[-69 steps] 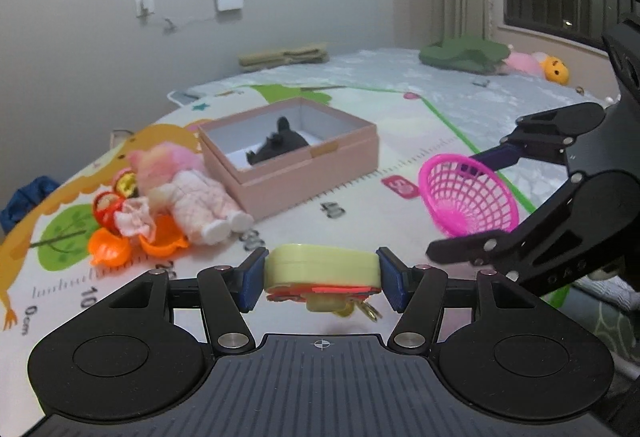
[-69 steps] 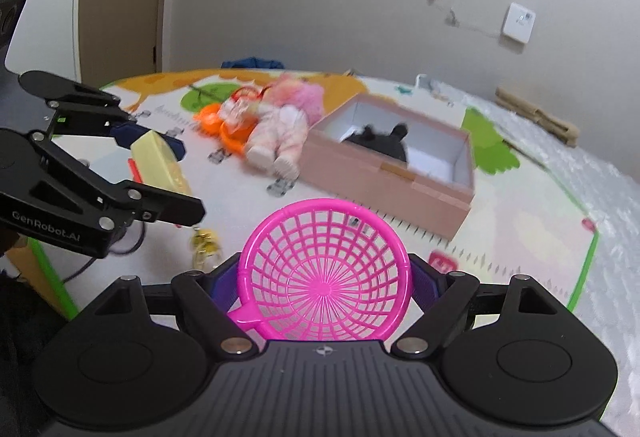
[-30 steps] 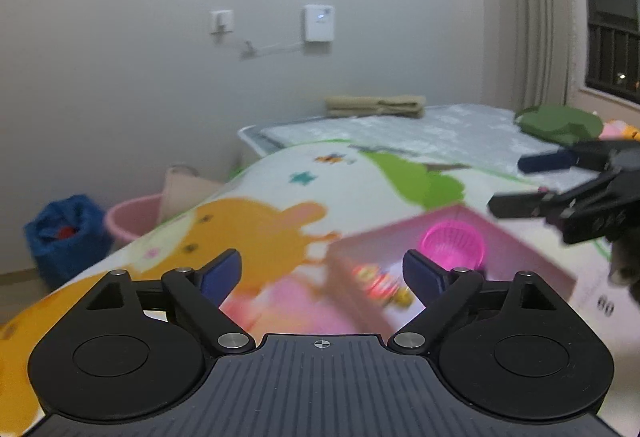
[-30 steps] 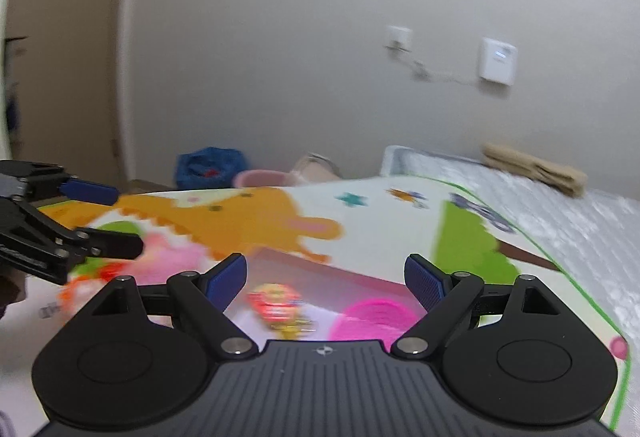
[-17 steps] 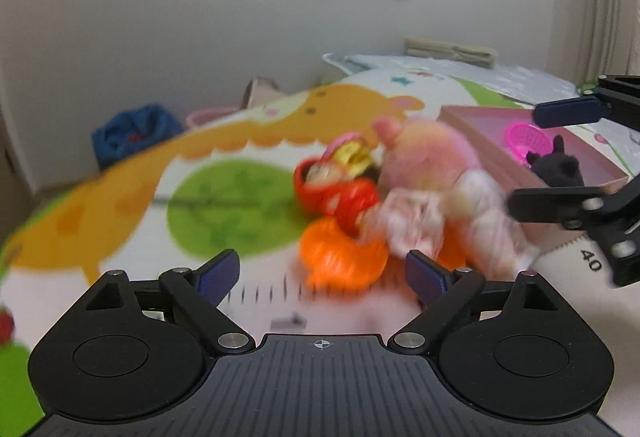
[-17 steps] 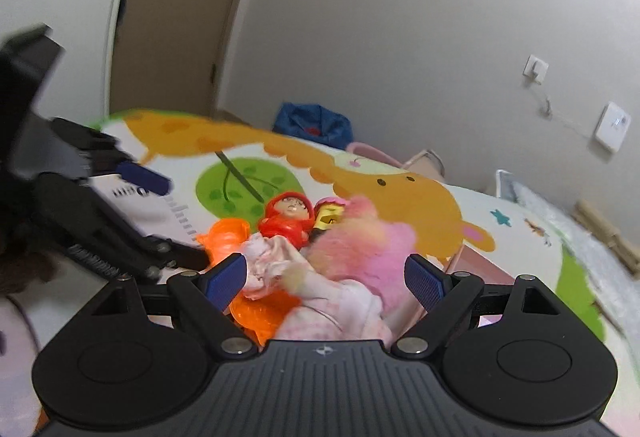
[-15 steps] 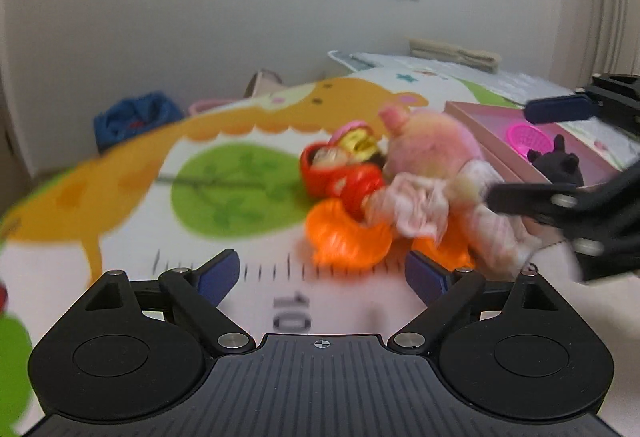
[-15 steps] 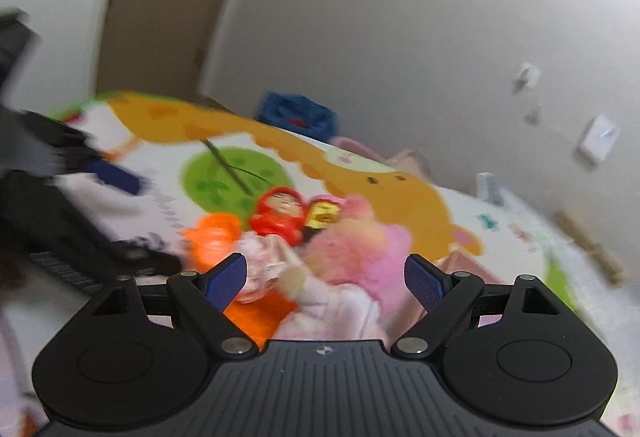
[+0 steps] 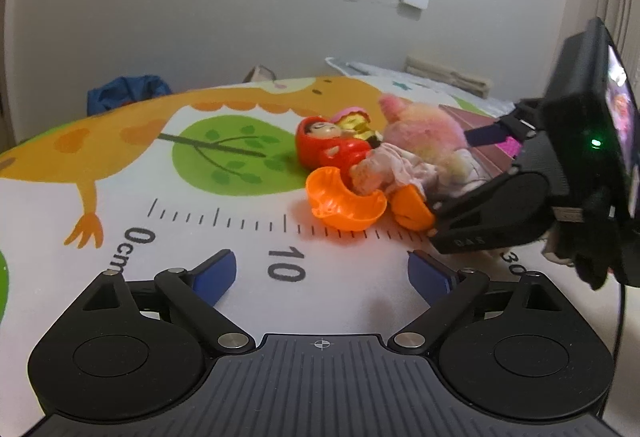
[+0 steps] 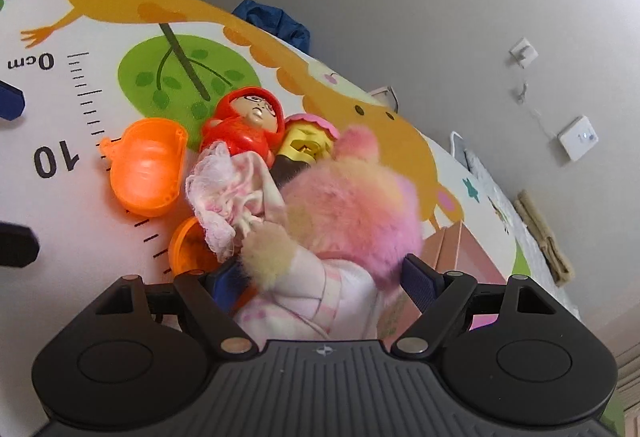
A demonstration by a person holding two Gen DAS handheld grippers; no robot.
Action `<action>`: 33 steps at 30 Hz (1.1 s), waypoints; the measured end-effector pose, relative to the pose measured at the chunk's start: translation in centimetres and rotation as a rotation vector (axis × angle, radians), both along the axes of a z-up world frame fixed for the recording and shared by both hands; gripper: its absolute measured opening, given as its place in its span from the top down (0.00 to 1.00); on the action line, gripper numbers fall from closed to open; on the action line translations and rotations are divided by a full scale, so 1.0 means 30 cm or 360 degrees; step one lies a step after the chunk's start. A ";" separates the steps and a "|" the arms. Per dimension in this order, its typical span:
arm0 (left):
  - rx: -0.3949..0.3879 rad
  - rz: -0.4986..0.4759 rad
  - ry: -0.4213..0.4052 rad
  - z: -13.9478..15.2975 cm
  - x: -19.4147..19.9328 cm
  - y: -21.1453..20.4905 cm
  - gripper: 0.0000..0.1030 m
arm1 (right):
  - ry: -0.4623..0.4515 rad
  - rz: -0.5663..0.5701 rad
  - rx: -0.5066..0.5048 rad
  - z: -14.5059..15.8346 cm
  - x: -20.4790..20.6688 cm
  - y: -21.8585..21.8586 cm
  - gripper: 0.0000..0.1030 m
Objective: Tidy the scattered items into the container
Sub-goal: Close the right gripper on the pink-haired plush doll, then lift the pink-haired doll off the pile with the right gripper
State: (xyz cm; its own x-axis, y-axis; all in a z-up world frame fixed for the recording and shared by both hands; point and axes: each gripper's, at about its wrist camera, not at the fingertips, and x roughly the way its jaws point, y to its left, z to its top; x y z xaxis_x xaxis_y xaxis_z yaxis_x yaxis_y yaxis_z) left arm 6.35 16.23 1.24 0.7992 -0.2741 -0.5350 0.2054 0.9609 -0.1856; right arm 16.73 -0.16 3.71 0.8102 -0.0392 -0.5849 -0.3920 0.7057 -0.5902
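Trouble is most likely with the doll [image 10: 336,221], the biggest of the scattered toys: its pink fluffy hair and soft dress sit between the spread fingers of the right gripper [image 10: 320,279], which has not closed on anything. Should the pads shut on hair or frill instead of the body, I judge the doll would sag or slip free on the way to the pink box [image 10: 452,257], whose corner shows just beyond the doll, toward the far side of the play mat [image 9: 200,237].

The doll also lies against the smaller toys. Its frilled sleeve drapes toward the orange shell halves [image 9: 344,197], and the red hooded figure [image 10: 248,125] and a yellow figure with a pink cap [image 10: 306,141] are tucked beside its head. Lifting it could drag or scatter these across the mat, and one orange half sits close enough to the right gripper's near finger to be pinched along with the doll.

The left gripper [image 9: 322,273] is wide open and empty, low over the mat short of the orange shells and near the right tool, so the two could knock together.

Readable writing: the mat's printed ruler shows "0cm", "10" and part of a "30". Raised lettering on the right gripper's arm is too small to make out.
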 end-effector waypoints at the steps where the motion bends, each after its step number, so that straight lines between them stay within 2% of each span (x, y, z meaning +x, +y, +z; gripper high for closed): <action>1: -0.0001 -0.0002 -0.0003 0.000 0.000 -0.001 0.06 | 0.0010 -0.0001 0.0000 0.000 0.006 0.002 0.21; 2: -0.0005 -0.0001 -0.0002 -0.001 0.000 -0.001 0.06 | 0.0024 -0.0007 0.0005 0.003 0.014 0.002 0.24; 3: -0.0009 0.0002 0.0000 -0.002 0.000 0.000 0.06 | 0.0030 -0.0014 0.0009 0.005 0.018 0.002 0.35; 6: -0.0022 0.0011 0.0007 -0.004 0.002 0.003 0.06 | -0.0011 0.0009 0.0012 0.029 -0.003 0.000 0.53; 9: -0.0026 0.0016 0.0010 -0.005 0.002 0.003 0.06 | 0.0031 0.0053 0.0105 0.079 -0.053 -0.014 0.60; 15: -0.0060 0.0032 0.0002 0.003 -0.001 0.020 0.06 | 0.0175 0.0136 0.0296 0.118 -0.210 -0.028 0.60; 19: -0.0097 -0.0003 0.0014 0.017 -0.009 0.031 0.06 | 0.0180 0.0232 0.0305 0.111 -0.361 -0.039 0.58; 20: -0.0115 -0.0033 0.0013 0.023 -0.014 0.031 0.06 | 0.0165 0.0248 0.0304 0.112 -0.392 -0.051 0.56; 22: -0.0115 -0.0125 -0.0002 0.040 -0.026 0.011 0.06 | 0.0110 0.0230 0.0299 0.111 -0.437 -0.084 0.43; 23: -0.0081 -0.0169 -0.0014 0.046 -0.030 -0.008 0.06 | 0.0080 0.0215 0.0295 0.110 -0.457 -0.102 0.28; 24: -0.0015 -0.0234 -0.0025 0.049 -0.035 -0.037 0.06 | 0.0067 0.0202 0.0301 0.107 -0.471 -0.119 0.21; 27: 0.0219 -0.0415 -0.0059 0.049 -0.048 -0.135 0.05 | 0.0100 0.0188 0.0348 0.091 -0.477 -0.151 0.20; 30: 0.0529 -0.0373 -0.0108 0.028 -0.041 -0.196 0.05 | 0.0126 0.0224 0.0347 0.054 -0.453 -0.137 0.20; 33: 0.0683 -0.0128 -0.0109 0.029 0.006 -0.161 0.05 | 0.0119 0.0221 0.0335 0.014 -0.417 -0.113 0.20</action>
